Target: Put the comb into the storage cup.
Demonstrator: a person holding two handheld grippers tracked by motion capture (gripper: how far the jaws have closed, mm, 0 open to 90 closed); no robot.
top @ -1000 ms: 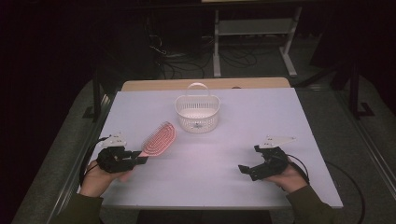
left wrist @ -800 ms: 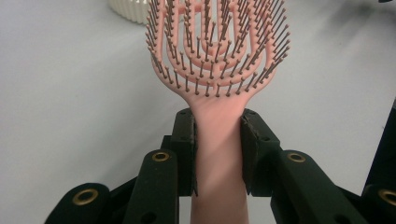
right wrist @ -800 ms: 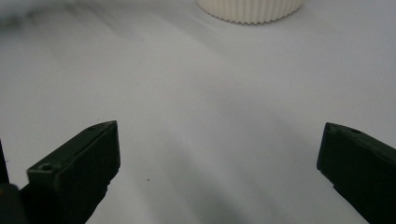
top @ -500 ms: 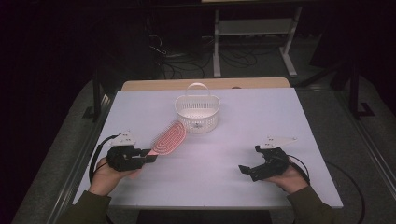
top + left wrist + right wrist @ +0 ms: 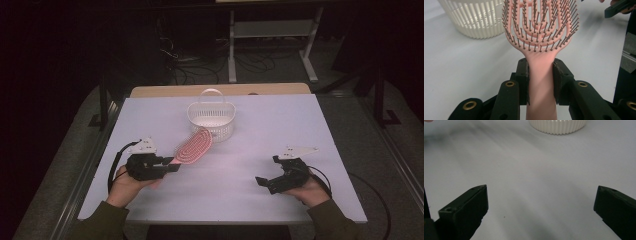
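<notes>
Gripping the pink hairbrush (image 5: 540,37) by its handle, left gripper (image 5: 540,75) holds it off the table (image 5: 250,180), bristle head pointing at the white basket (image 5: 211,119), just short of it. Right gripper (image 5: 272,179) rests near the table's front right, jaws wide apart, nothing between them.

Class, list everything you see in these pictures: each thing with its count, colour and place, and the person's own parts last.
Brush: one, pink, handle clamped in the left gripper, head pointing at the basket.
Basket: one, white, far middle of the table.
Table: one, white top.
Shelf frame: one, grey, on the floor beyond the table.
Left gripper: one, black, shut on the brush handle.
Right gripper: one, black, fingers open, low over the table's near right.
Hands: two, at the near edge.
</notes>
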